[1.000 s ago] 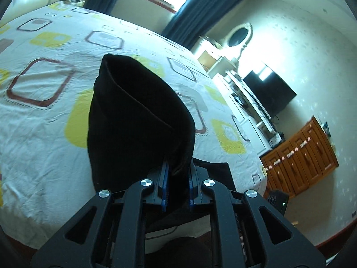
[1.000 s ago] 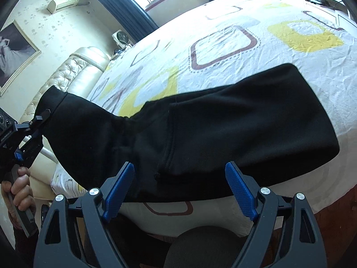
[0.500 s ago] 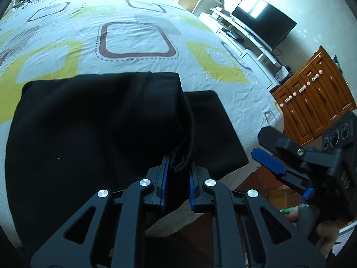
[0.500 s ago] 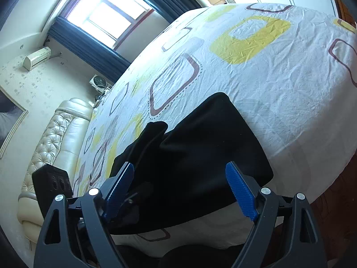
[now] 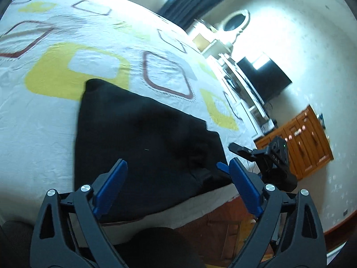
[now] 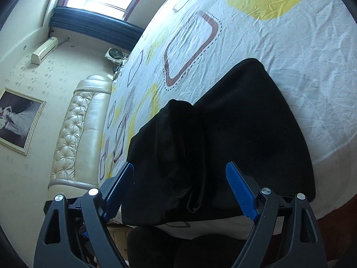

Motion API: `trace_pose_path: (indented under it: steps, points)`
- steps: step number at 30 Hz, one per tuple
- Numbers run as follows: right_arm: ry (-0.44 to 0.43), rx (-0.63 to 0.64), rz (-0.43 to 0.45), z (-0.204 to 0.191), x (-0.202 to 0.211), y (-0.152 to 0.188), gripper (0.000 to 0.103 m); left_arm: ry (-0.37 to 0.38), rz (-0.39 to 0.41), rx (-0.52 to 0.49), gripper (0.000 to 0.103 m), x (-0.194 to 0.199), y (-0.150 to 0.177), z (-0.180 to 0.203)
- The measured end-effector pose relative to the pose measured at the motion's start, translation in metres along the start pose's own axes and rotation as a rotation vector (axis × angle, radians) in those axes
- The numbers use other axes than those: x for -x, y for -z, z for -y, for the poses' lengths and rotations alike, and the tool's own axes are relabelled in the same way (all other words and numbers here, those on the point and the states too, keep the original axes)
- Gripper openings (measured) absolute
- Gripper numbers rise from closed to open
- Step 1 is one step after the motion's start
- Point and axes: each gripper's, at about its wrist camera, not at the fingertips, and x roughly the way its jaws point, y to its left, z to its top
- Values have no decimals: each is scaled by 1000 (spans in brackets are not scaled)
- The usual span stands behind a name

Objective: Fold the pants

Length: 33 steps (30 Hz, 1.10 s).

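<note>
Your left claw (image 5: 177, 191) has its jaws opening, the blue pads spread wide with nothing pinched between them; the black pants (image 5: 142, 143) lie just ahead of it and below, flat on the bed (image 5: 44, 102). Your right claw (image 6: 179, 192) stands wide apart too and grips nothing. Its pads hang over the near edge of the same garment, and I cannot tell whether they touch the cloth.

The pants sit as a compact dark bundle at the near edge of the bed, straight in front of both claws. From the right wrist view you can see one layer lapped over another, with a raised ridge of cloth (image 6: 178, 134) running away from the claw's left pad. So I judge that at least one fold is laid down and released. What seems left: the top layer is lumpy and off square with the layer beneath, so you would likely want to flatten it, line up the edges, and perhaps fold once more if a smaller packet is wanted.

As for writing, the body of the right claw (image 5: 276, 156), seen off to the right of your left claw, carries a few pale letters, too blurred to read. No label shows on the pants.
</note>
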Motion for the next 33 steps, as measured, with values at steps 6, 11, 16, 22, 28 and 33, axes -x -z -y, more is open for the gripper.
trace_pose_path:
  steps: [6,11,16,22,28,33]
  points:
    - [-17,9,-113,0,-37,-13,84,-51,-18,346,92,9,3,-112]
    - [2,30,-164,-7,-60,-10,83,-52,-46,395,92,-2,16,-135]
    - [67,88,-231,-19,-77,-3,32,-65,-46,332,95,-6,14,-124]
    - [95,179,-189,-37,-62,-7,17,-60,-67,328,95,-12,8,-114]
    - [127,202,-71,-27,-4,-29,16,-28,-86,281,95,-22,4,-92]
    - [211,148,-30,15,26,-41,12,-1,-115,276,95,-40,5,-80]
